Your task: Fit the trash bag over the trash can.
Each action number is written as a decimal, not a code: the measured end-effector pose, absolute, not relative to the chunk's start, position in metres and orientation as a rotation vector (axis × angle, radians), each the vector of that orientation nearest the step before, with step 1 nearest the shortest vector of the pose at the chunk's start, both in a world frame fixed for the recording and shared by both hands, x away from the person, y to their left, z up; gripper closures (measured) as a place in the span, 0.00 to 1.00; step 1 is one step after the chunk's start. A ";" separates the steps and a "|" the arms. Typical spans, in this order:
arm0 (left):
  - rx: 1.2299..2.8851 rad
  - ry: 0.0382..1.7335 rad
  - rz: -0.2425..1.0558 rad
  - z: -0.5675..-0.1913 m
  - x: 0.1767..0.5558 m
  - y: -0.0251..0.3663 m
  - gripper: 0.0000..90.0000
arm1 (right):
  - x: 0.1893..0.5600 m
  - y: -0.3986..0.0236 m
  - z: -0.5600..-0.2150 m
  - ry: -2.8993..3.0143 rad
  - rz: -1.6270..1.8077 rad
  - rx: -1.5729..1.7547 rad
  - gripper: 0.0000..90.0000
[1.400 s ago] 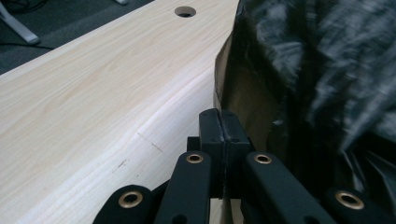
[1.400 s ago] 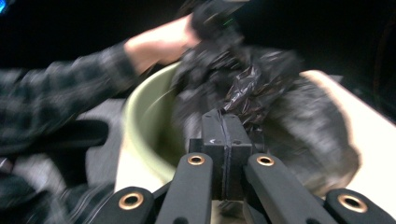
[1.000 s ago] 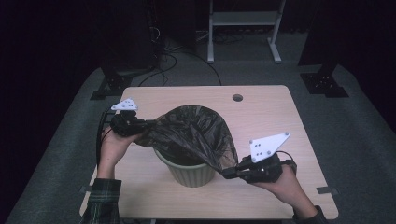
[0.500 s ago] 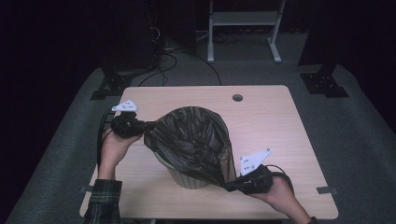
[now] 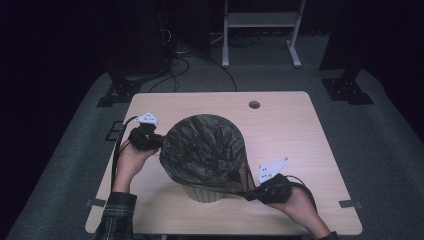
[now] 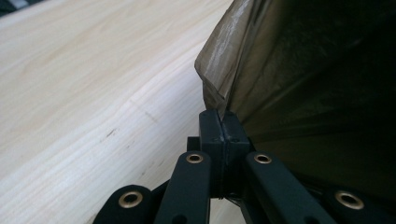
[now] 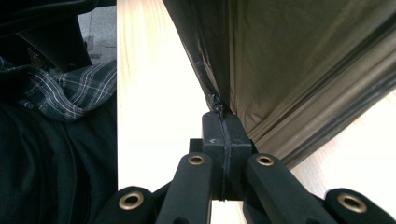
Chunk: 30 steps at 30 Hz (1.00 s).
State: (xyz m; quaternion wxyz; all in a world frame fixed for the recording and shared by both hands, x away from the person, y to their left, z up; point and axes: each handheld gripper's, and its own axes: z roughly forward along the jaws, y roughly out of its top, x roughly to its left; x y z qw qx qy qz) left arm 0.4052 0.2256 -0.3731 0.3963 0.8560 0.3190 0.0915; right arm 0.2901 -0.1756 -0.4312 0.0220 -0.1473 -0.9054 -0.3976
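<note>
While two tools (image 5: 162,141) (image 5: 248,194) pinch one bag (image 5: 205,147), one bin (image 5: 204,191) stands.

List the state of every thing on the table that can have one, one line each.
bin bag: stretched over the bin's mouth, pulled partway down its side, pinched at two edges
bin: upright on the table, mostly covered by the bag
left gripper: shut on the bag's edge
right gripper: shut on the bag's edge, low beside the bin
table: wooden top, cable hole uncovered

glossy plastic bag (image 5: 205,147), matt wood table (image 5: 300,135) – smooth
</note>
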 end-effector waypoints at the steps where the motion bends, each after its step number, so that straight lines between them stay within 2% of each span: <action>1: 2.174 0.813 0.232 -0.375 0.406 0.225 1.00 | 0.291 -0.175 -0.431 -2.810 -1.228 -0.461 1.00; 12: 2.164 0.814 0.226 -0.392 0.408 0.220 1.00 | 0.312 -0.179 -0.446 -2.840 -1.175 -0.589 1.00; 16: 2.217 0.841 0.256 -0.398 0.411 0.218 1.00 | 0.317 -0.178 -0.453 -2.878 -1.119 -0.645 1.00; 30: 2.276 0.938 0.207 -0.447 0.414 0.229 1.00 | 0.329 -0.197 -0.469 -2.871 -1.096 -0.783 1.00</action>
